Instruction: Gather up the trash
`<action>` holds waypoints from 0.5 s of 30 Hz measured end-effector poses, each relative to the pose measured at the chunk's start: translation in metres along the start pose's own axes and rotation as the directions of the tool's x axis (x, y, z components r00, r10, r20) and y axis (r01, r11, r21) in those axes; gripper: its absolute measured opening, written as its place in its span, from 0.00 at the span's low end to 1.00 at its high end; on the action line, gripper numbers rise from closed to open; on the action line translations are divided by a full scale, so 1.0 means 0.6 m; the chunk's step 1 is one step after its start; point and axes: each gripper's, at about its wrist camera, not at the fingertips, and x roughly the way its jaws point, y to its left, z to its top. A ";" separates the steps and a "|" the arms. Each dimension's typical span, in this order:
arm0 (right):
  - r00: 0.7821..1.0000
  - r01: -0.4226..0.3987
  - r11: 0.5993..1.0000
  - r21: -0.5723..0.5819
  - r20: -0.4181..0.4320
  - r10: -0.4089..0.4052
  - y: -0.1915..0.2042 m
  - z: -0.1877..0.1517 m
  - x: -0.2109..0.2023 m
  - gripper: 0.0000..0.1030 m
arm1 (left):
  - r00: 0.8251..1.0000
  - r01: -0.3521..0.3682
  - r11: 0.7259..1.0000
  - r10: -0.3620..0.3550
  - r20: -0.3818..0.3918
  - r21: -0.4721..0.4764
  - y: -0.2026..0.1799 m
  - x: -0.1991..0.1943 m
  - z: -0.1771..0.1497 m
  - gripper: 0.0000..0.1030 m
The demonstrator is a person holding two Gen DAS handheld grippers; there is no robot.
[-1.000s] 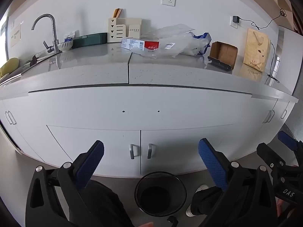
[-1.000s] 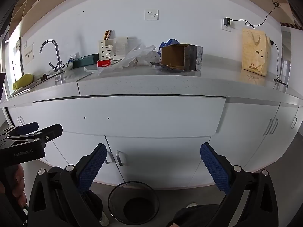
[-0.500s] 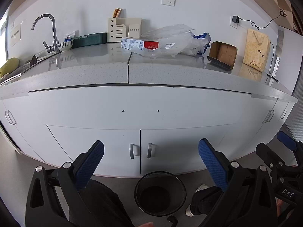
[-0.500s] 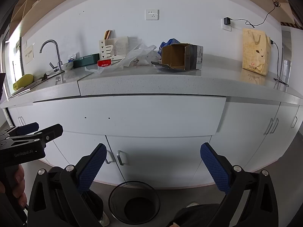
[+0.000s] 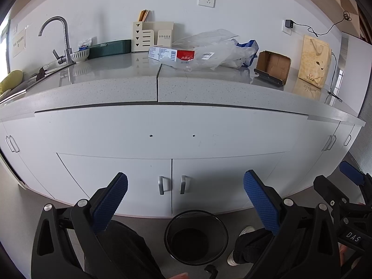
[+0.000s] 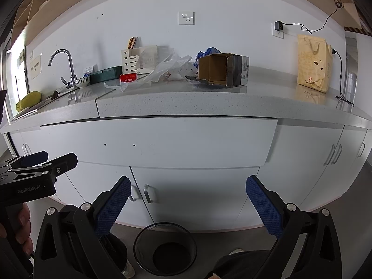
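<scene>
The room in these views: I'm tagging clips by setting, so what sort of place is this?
Most likely a small kitchen or office pantry. A stone-look counter runs over white cabinets, with a faucet over a sink at its left end and a bowl beside it. A mesh trash bin stands on the floor.

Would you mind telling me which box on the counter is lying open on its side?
The brown cardboard box, empty with its mouth facing outward; the white-and-red box beside the plastic bags lies flat and closed.
</scene>
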 end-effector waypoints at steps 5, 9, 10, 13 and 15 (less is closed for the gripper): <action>1.000 0.000 1.000 0.003 -0.003 0.000 0.000 0.001 0.001 0.97 | 1.000 0.001 1.000 -0.001 -0.001 0.002 0.000 -0.001 -0.002 0.96; 1.000 0.000 1.000 0.003 -0.002 0.000 0.001 -0.001 -0.001 0.97 | 1.000 -0.005 1.000 0.005 -0.002 0.008 -0.002 0.000 -0.002 0.96; 1.000 0.000 1.000 0.003 -0.001 0.000 0.001 -0.001 -0.001 0.97 | 1.000 -0.005 1.000 0.005 -0.004 0.008 -0.002 0.001 -0.002 0.96; 1.000 0.000 1.000 0.004 -0.002 0.000 0.001 -0.001 -0.002 0.97 | 1.000 0.000 1.000 0.000 -0.010 0.003 -0.001 0.003 -0.003 0.96; 1.000 0.001 1.000 0.003 -0.003 -0.001 0.002 -0.001 -0.002 0.97 | 1.000 0.000 1.000 0.001 -0.010 0.007 -0.002 0.002 -0.004 0.96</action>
